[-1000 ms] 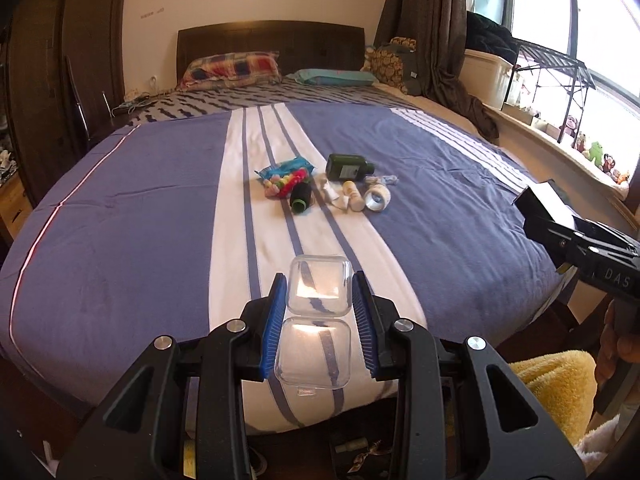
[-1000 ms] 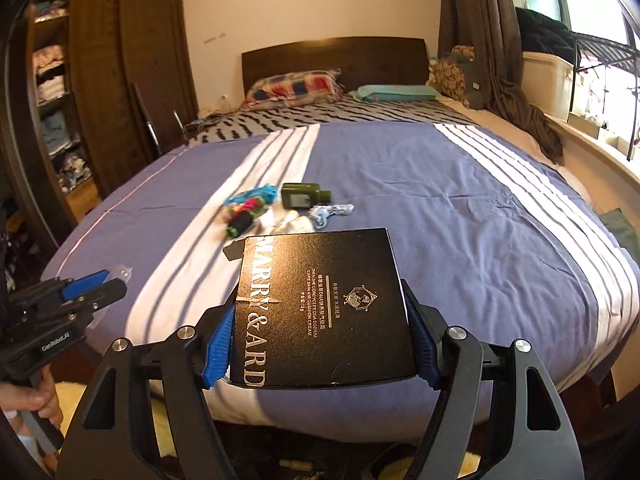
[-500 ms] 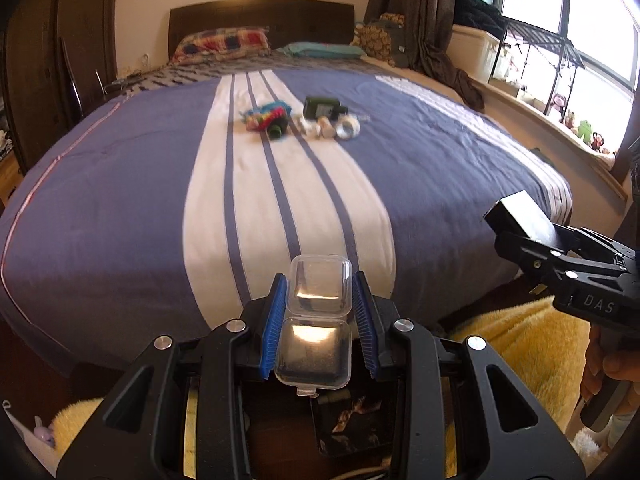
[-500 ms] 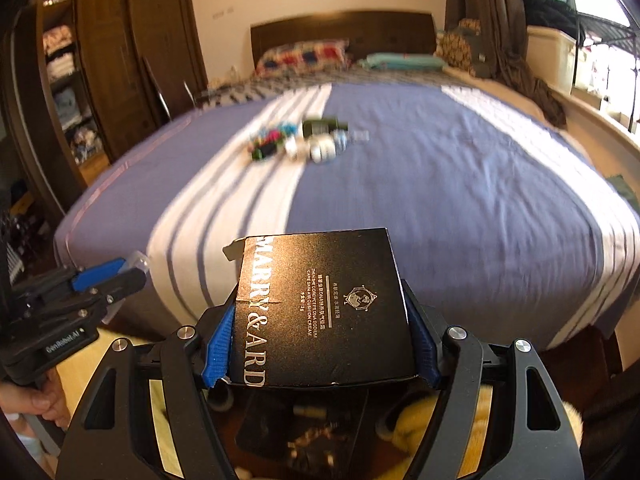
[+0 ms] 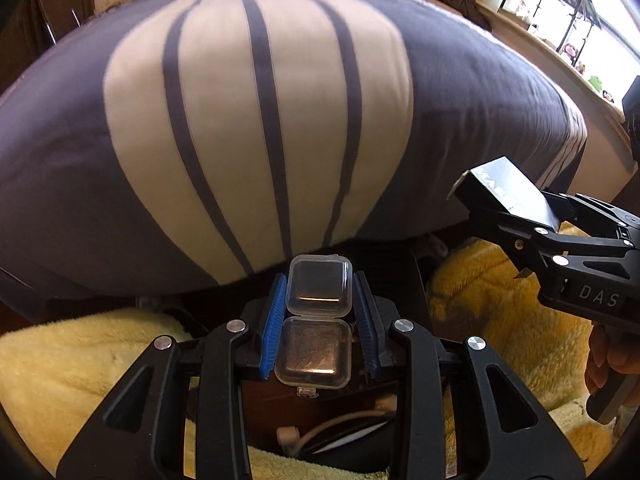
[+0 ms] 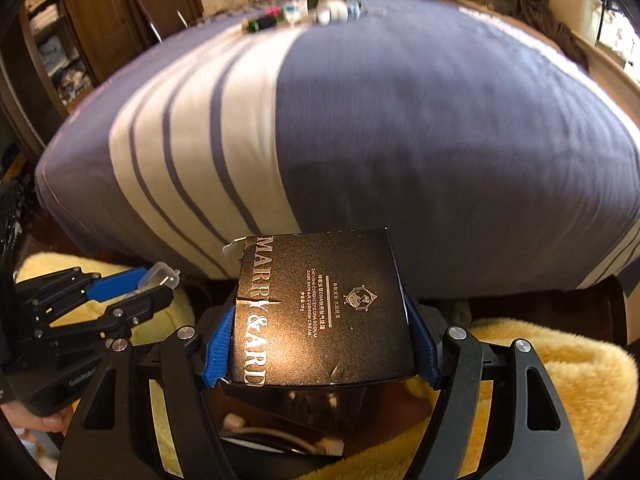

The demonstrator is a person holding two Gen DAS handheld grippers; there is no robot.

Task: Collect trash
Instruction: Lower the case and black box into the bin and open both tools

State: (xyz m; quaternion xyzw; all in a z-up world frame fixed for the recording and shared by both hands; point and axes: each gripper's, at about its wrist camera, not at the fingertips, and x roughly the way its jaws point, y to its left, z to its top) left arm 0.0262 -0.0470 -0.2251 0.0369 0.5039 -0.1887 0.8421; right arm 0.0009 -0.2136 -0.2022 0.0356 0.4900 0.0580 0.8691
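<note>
My left gripper is shut on a clear plastic hinged case, held off the foot of the bed above a dark bin that holds white cables. My right gripper is shut on a black cardboard box with silver lettering, also over the dark bin. The right gripper with the box shows in the left wrist view; the left gripper with the case shows in the right wrist view. Several small trash items lie far up the bed.
The bed has a blue and white striped cover. A yellow fluffy rug lies on the floor around the bin. A wardrobe stands left, a window ledge right.
Both grippers have drawn back from the bed and tilted down, carrying the case and the box. The dark bin and yellow rug have come into view below them.
</note>
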